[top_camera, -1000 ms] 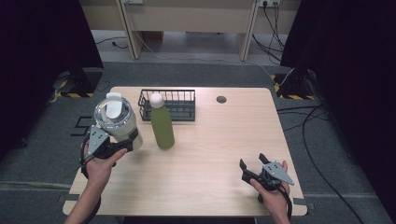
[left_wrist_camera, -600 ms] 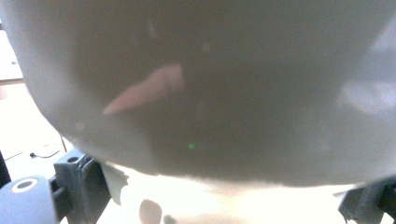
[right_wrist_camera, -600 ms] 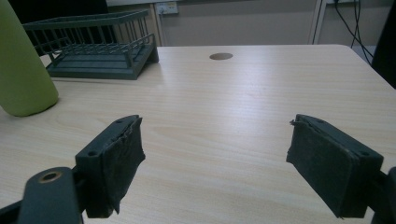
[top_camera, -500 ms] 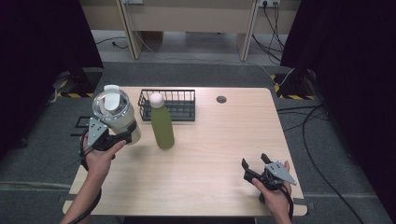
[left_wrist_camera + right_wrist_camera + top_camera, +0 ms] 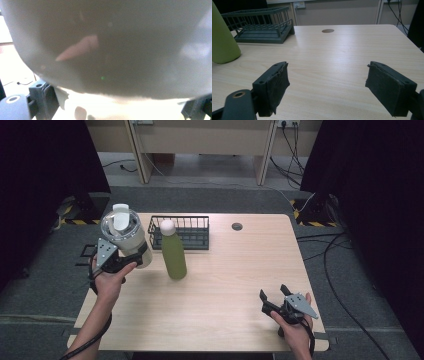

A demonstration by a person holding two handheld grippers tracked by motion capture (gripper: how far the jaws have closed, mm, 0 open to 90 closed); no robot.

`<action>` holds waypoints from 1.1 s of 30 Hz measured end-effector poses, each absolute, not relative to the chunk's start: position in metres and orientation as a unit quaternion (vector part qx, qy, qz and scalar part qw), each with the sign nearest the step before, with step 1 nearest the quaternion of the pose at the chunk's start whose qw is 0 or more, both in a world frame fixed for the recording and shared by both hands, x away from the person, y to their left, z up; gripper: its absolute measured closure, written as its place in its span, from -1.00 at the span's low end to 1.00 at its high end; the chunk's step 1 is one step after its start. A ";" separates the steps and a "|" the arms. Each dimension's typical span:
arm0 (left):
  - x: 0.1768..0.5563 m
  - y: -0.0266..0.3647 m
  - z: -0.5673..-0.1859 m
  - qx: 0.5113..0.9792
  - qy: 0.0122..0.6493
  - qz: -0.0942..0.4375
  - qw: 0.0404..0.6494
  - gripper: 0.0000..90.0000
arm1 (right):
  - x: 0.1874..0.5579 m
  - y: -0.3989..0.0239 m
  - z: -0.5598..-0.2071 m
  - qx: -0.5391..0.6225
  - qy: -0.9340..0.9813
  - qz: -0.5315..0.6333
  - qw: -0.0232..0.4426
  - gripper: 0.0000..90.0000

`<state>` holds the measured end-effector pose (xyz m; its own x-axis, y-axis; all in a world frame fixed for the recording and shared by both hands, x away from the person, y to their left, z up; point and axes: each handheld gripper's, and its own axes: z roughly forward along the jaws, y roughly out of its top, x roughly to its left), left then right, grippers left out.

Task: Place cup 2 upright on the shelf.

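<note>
Left gripper is clamped on a clear tumbler with a white lid, holding it lifted at the bench's left edge, tilted slightly. In the left gripper view the tumbler wall is pressed close against the camera, blurred and grey; contents cannot be told from it. From the high view the tumbler's clear body looks pale, and whether anything is inside cannot be told.

Green bottle with a pale round cap stands upright on the bench, just to the right of the tumbler and just in front of the black wire basket. Bottle is opaque; contents not visible. In the right gripper view its lower body shows at the far left, resting on the wood.

Wire basket sits at the back of the bench, left of centre. In the right gripper view the basket appears to hold nothing on its floor.

Small round dark hole in the bench top, right of the basket.

Right gripper rests low at the bench's front right corner, jaws spread wide apart with nothing between them, bare wood showing in the gap. Well apart from bottle and basket
</note>
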<state>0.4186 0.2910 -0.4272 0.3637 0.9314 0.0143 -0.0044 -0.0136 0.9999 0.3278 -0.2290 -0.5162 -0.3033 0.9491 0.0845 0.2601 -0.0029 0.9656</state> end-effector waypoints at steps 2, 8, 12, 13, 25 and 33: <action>0.421 0.291 -0.427 0.583 0.397 0.402 0.584 -0.79 | 0.328 -0.229 -0.516 0.486 0.622 0.515 0.334 -0.61; 0.428 0.293 -0.422 0.581 0.397 0.408 0.582 -0.79 | 0.328 -0.230 -0.516 0.484 0.622 0.516 0.336 -0.60; 0.431 0.294 -0.419 0.580 0.397 0.408 0.583 -0.79 | 0.328 -0.229 -0.515 0.481 0.624 0.516 0.337 -0.60; 0.432 0.294 -0.417 0.577 0.396 0.409 0.585 -0.79 | 0.328 -0.228 -0.515 0.481 0.624 0.515 0.338 -0.60; 0.450 0.294 -0.405 0.574 0.393 0.412 0.589 -0.79 | 0.328 -0.226 -0.515 0.481 0.625 0.515 0.336 -0.60; 0.466 0.289 -0.403 0.572 0.394 0.405 0.595 -0.79 | 0.328 -0.227 -0.515 0.483 0.623 0.514 0.336 -0.60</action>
